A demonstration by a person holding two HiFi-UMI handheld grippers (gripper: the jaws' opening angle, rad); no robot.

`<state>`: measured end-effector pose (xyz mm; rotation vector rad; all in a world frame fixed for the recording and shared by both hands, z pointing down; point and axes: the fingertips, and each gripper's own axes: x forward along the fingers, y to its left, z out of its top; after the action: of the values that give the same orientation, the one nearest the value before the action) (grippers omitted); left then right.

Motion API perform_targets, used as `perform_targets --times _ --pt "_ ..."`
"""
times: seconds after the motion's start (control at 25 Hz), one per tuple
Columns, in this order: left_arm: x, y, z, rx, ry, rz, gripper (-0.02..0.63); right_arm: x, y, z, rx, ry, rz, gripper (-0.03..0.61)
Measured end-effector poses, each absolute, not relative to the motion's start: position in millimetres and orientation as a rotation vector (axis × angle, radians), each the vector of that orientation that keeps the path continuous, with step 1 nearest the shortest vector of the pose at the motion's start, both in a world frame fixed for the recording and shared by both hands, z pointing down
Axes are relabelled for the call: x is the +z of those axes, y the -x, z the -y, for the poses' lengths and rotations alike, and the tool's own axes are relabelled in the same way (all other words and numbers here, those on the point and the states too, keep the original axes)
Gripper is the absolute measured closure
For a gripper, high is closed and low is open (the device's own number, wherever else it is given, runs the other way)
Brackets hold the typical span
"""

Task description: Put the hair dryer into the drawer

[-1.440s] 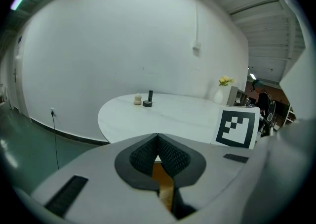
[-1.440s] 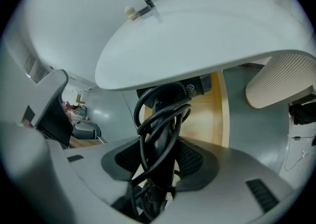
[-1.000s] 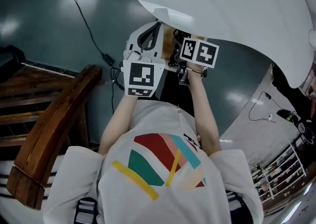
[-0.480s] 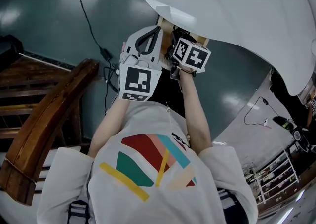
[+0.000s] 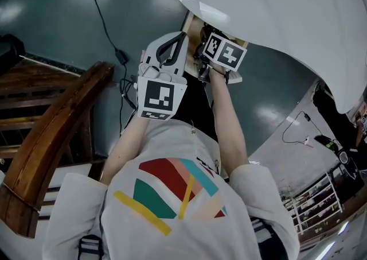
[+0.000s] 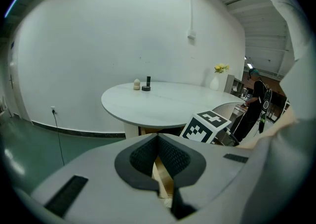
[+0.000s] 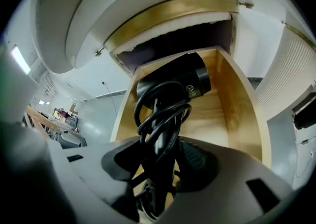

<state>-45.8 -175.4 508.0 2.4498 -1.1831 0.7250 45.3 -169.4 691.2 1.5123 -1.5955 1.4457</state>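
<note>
Right gripper view: dryer (image 7: 173, 87) in claw (image 7: 160, 162)

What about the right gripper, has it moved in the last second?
Yes. The right gripper, holding the hair dryer, has come down toward the open drawer.

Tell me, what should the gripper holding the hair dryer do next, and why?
Probably lower it a little until it rests. The right gripper clamps the hair dryer by its handle, and it hangs over the open drawer, seemingly not yet touching the wooden bottom.
</note>
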Motion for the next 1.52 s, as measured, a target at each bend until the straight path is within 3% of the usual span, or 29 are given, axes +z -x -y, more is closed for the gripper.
perform_targets --times 0.52,1.36,1.52 --pt "523.1 50.7 153.6 0.774 -2.409 1.187 0.597 721.3 -54.5 181.3 1.355 -1.556 1.603 0.382" --pt "524.2 45.6 140.2 0.819 -2.436 1.158 0.597 748.0 -52.9 178.8 1.493 -1.573 1.587 0.38" --pt "523.2 44.2 141.8 0.818 -2.44 1.16 0.597 749.2 -57.3 179.7 1.517 -1.588 1.571 0.344"
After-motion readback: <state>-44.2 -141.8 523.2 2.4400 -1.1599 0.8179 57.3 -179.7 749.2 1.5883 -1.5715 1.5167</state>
